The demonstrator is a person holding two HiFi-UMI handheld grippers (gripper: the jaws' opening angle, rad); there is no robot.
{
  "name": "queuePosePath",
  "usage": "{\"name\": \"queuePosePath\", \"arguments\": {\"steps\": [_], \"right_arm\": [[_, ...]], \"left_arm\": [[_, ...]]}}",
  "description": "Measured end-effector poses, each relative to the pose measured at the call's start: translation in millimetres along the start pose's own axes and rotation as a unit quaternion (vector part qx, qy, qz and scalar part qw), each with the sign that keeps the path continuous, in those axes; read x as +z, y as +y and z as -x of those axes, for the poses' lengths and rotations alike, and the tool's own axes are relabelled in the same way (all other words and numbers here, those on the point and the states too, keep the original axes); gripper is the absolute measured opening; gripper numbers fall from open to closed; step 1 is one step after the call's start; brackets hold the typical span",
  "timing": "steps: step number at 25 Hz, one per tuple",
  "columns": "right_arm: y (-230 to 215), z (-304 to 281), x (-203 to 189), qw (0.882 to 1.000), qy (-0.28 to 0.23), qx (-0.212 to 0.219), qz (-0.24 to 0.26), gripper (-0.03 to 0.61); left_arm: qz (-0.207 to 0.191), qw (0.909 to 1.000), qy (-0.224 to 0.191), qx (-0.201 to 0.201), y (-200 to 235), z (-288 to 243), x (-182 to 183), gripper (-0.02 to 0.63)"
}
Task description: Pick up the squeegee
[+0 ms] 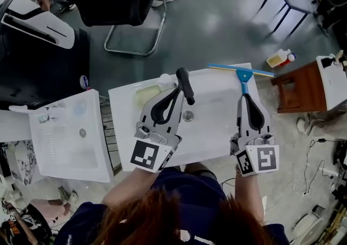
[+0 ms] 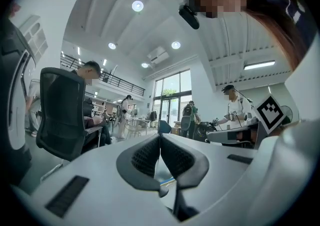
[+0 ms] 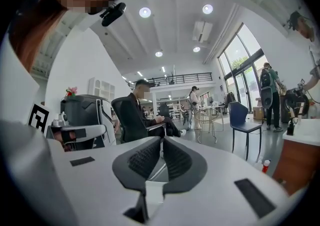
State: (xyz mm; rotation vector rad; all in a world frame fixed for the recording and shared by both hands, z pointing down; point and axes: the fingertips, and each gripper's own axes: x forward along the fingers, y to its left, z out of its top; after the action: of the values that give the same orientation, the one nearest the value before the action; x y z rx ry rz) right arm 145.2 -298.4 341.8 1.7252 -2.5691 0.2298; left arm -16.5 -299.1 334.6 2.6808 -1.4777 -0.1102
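Note:
The squeegee [image 1: 243,73] has a blue handle and a long blue and yellow blade, and it lies on the far right edge of the white sink basin [image 1: 214,130], handle toward me. My right gripper [image 1: 243,96] hovers over the basin's right side with its tips at the near end of that handle. Its jaws are shut, and the right gripper view [image 3: 161,140] shows nothing between them. My left gripper [image 1: 183,78] is over the middle of the basin, left of the squeegee. It is shut and empty in its own view [image 2: 160,137].
A drain [image 1: 187,115] and a pale sponge [image 1: 146,95] sit in the basin. A second white basin [image 1: 70,152] stands to the left, a brown wooden stand [image 1: 301,89] to the right. A black office chair [image 1: 124,0] and floor clutter [image 1: 282,58] lie beyond.

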Motion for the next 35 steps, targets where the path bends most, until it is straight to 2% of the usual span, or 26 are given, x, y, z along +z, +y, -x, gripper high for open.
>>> {"name": "queuePosePath", "arguments": {"steps": [7,18,27,35], "right_arm": [[-41.7,-9.7,-39.2,0.999,0.048,-0.021,0.007,0.051],[-108.6,-25.5,-117.0,0.990,0.118,-0.073,-0.032,0.101],[-166.5,-44.5,-181.6,0.975,0.181,-0.122,-0.052,0.144],[-190.9,-73.6,-232.8,0.951,0.281,-0.129,-0.023,0.205]], "left_arm": [[0.019,0.9992,0.025,-0.026,-23.8,-34.9,-29.3,0.020],[0.022,0.9964,0.058,-0.059,-46.9,-65.1,-64.7,0.020],[0.021,0.9940,0.069,-0.082,-63.7,-79.4,-75.6,0.020],[0.023,0.9928,0.071,-0.093,-70.5,-86.1,-75.2,0.020]]}}
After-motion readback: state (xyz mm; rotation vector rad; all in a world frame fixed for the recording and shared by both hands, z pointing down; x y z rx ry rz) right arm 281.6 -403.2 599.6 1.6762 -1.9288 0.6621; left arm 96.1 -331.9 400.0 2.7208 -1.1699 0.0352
